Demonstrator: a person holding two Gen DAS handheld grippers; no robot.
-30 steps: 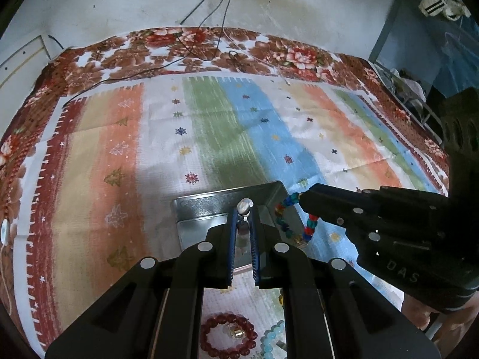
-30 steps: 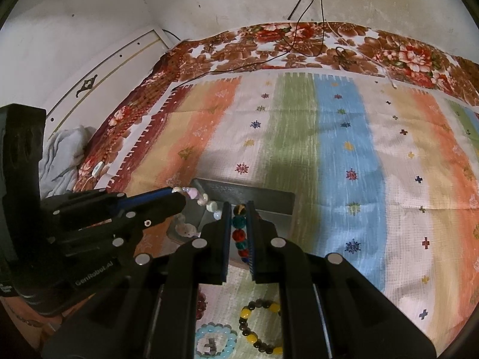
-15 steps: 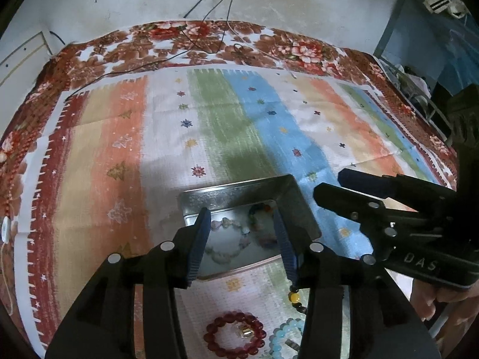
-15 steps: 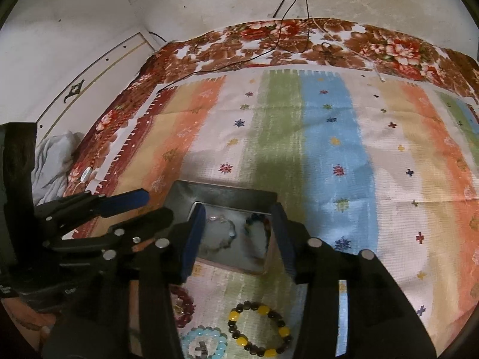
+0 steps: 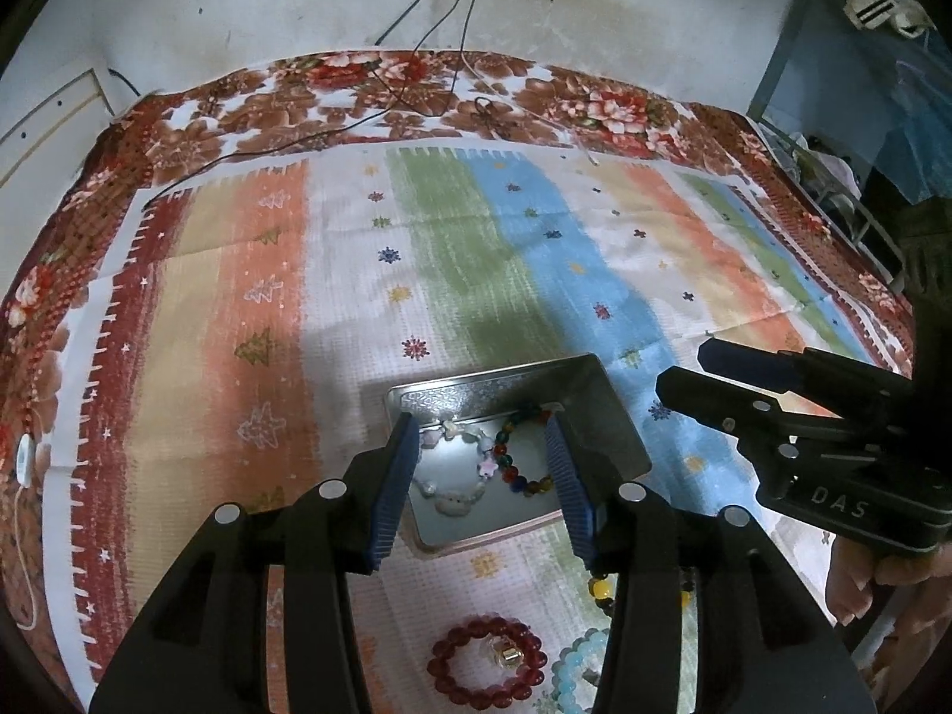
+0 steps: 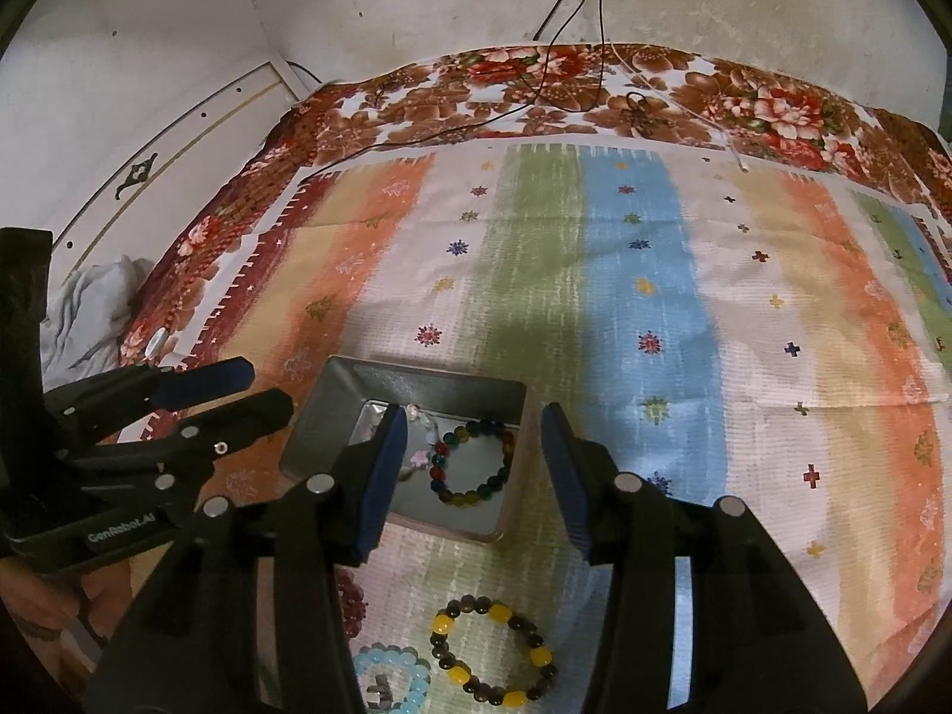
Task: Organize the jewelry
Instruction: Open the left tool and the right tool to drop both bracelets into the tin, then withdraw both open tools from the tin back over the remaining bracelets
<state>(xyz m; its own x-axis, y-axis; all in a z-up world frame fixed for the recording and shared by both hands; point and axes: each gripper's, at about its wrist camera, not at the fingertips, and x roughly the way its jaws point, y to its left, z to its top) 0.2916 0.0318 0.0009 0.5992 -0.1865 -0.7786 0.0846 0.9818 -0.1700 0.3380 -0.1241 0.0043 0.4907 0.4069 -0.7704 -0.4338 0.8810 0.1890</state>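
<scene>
An open metal tin (image 5: 494, 378) (image 6: 416, 372) lies on the striped cloth. A pale bracelet with star beads (image 5: 452, 476) (image 6: 419, 457) and a multicolour bead bracelet (image 5: 523, 452) (image 6: 476, 464) rest in it, free of both grippers. My left gripper (image 5: 482, 434) (image 6: 265, 387) hovers open over the tin, nothing between its blue pads. My right gripper (image 6: 473, 416) (image 5: 684, 366) hangs open above the tin too. Nearer me on the cloth lie a red bracelet (image 5: 488, 660), a light blue bracelet (image 6: 390, 678) and a yellow-and-dark bracelet (image 6: 494, 648).
The striped cloth (image 5: 535, 250) covers a floral blanket (image 5: 357, 89) on a bed against a white wall. Black cables (image 5: 416, 107) trail over the far edge. A blue frame with clutter (image 5: 833, 119) stands at the right. A hand (image 5: 874, 583) holds the right gripper.
Both grippers were shut on a bracelet each above the tin. They have opened, and both bracelets now lie inside the tin. The hands have barely moved.
</scene>
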